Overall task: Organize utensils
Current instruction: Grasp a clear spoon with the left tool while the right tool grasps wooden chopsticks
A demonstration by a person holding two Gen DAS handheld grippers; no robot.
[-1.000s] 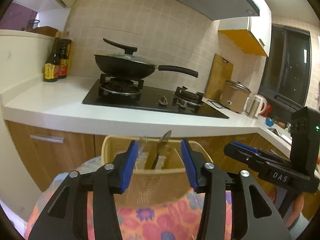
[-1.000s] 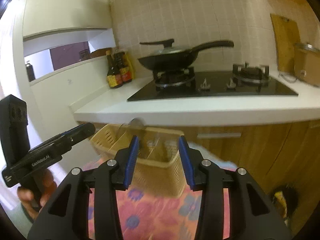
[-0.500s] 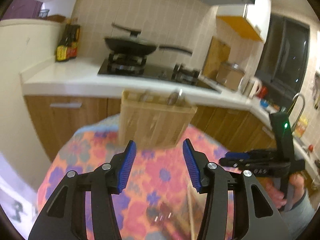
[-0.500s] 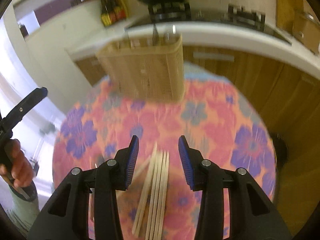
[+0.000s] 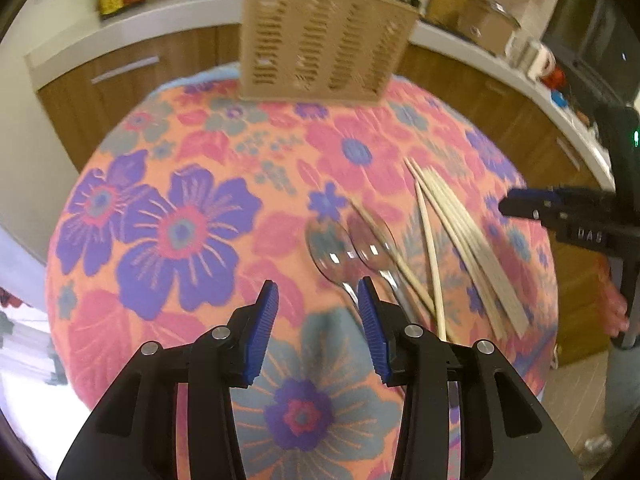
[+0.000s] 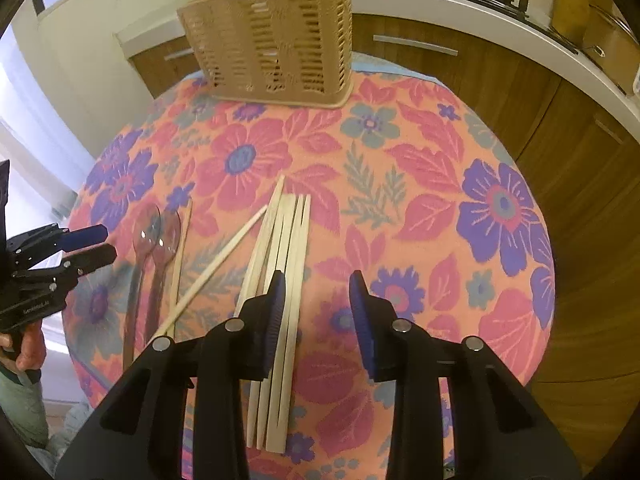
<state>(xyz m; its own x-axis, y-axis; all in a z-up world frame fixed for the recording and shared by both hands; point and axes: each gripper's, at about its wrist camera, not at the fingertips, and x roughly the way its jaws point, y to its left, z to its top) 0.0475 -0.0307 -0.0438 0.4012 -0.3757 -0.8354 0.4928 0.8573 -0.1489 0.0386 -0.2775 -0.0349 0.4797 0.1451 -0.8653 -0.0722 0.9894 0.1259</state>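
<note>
Left tool: jaws standing partly apart, nothing between the pads, and they have just been narrowing. It is pointing steeply down at the flowered cloth on the surface. Its right-hand pad is sitting just over the handles of the two clear spoons, which are lying side by side, bowls toward the basket.

Right tool: also partly open and empty, jaws just been closing in. Its left-hand pad is overlapping the bundle of chopsticks in this view; whether it is touching them I cannot tell. The gap between the pads is lying over bare cloth, beside the bundle and not around it.

Outward from there: one loose chopstick is lying slantwise between the bundle and the spoons, and another single stick is lying right against the spoons. The slotted utensil basket is standing upright at the far edge of the surface, well apart from all the loose pieces, with some utensil tops showing above its rim.

Step in hand, as I am reading it: the approach to a first pick, each tool descending on its own group, nothing lifted yet.

Next move is calling for a sideways shift of the right tool so the bundle sits between the pads, then closing. The left needs the same over a spoon handle. Thin, flat-lying pieces are likely to slip or fan apart.
</note>
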